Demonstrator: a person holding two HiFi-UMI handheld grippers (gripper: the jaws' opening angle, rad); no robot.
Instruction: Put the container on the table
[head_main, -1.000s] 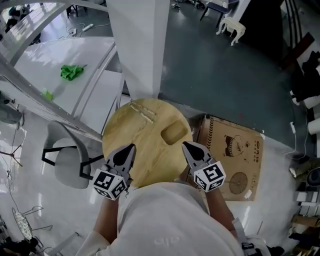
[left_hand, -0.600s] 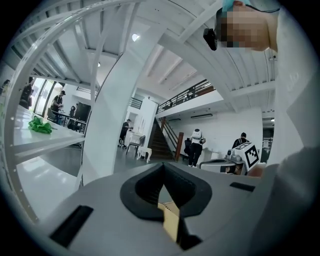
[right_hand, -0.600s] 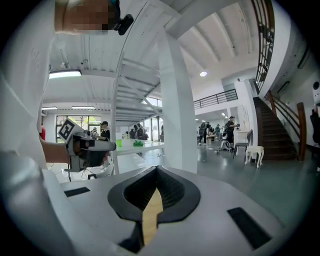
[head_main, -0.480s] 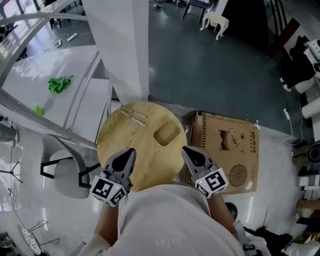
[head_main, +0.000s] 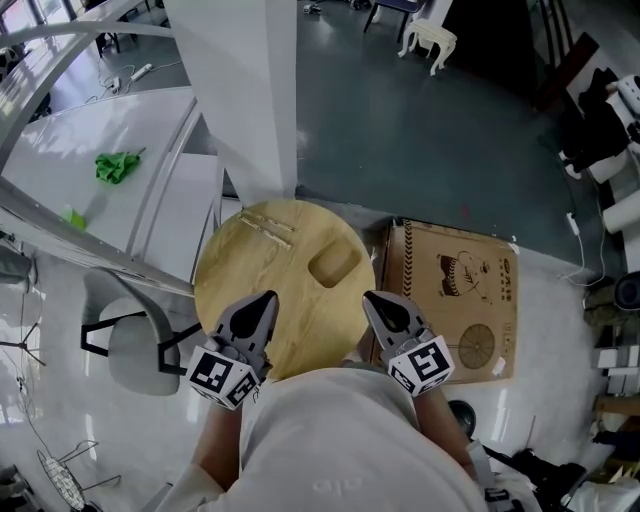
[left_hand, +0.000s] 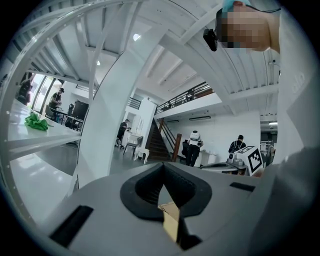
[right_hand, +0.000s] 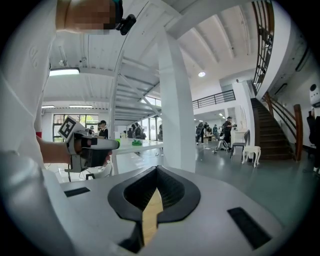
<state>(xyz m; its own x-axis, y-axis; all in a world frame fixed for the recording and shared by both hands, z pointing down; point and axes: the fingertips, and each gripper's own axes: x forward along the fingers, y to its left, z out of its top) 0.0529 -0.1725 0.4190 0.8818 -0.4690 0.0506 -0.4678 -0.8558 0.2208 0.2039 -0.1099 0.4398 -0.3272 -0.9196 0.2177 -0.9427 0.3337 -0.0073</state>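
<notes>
A round wooden table (head_main: 250, 270) stands below me in the head view. On its right half lies a small rectangular wooden container (head_main: 335, 265), the same colour as the top. My left gripper (head_main: 267, 299) hovers over the table's near left edge and my right gripper (head_main: 370, 299) over the near right edge. Both have their jaws together with nothing held, and both are short of the container. In the left gripper view the left gripper (left_hand: 167, 200) shows only a thin slit; the right gripper (right_hand: 152, 200) looks the same in its own view.
Two thin wooden sticks (head_main: 266, 226) lie at the table's far left. A flat cardboard box (head_main: 455, 300) lies on the floor right of the table. A white column (head_main: 235, 90) rises behind it, a white chair (head_main: 135, 345) stands at left, and a green cloth (head_main: 118, 165) lies on a white desk.
The head view has shifted a little since a second ago. The left gripper has edged slightly right. Both grippers stay by the table's near edge, and the container has not moved.
</notes>
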